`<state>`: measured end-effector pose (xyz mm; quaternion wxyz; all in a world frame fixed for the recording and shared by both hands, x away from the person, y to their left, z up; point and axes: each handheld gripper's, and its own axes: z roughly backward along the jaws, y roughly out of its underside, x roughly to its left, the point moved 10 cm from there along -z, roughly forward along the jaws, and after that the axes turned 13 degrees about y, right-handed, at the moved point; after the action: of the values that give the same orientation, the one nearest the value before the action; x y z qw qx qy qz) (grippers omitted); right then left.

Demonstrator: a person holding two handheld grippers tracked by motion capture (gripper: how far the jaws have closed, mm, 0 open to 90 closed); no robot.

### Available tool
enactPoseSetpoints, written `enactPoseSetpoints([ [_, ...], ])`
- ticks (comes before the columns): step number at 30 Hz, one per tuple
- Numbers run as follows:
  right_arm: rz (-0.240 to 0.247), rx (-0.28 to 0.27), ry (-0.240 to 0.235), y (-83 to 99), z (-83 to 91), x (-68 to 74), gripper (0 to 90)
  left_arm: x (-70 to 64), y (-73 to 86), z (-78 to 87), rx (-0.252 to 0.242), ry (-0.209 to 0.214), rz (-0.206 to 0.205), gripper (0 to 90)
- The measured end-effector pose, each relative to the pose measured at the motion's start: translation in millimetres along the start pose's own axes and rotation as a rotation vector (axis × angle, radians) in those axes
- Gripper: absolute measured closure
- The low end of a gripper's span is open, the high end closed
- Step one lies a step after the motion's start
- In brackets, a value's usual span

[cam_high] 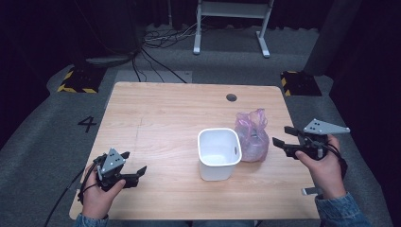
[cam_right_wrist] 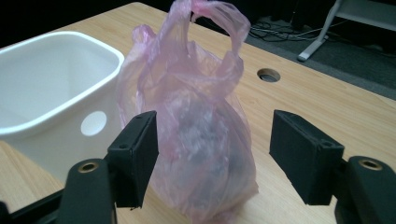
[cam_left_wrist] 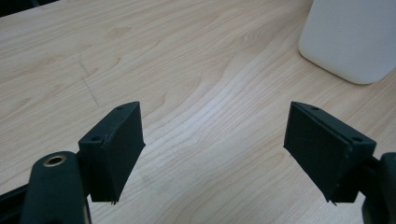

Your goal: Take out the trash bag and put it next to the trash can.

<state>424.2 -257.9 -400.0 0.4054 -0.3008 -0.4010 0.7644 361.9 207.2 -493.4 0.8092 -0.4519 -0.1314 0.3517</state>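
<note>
Both tools are gaping wide, holding nothing. Right tool (cam_right_wrist: 212,158) is facing the pink bag (cam_right_wrist: 196,135), standing tall at its 12 o'clock, beside the white bin (cam_high: 218,153) mid-desk (cam_high: 165,113). Left tool (cam_high: 127,163) is waiting far off.

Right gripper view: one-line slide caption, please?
Open tongs frame a knotted pink plastic bag standing beside a white bin on the wooden table.
</note>
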Motion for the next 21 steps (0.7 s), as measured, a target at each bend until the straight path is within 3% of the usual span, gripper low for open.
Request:
enactPoseSetpoints([
  [10,-0.016,0.043,0.014,28.4,11.5,-8.8,26.7,11.7,9.0,8.7,0.008,-0.028,0.015,17.7],
  [21,-0.051,0.093,0.025,68.4,3.0,-17.3,22.2,23.6,22.5,7.0,0.042,-0.036,0.022,17.1],
])
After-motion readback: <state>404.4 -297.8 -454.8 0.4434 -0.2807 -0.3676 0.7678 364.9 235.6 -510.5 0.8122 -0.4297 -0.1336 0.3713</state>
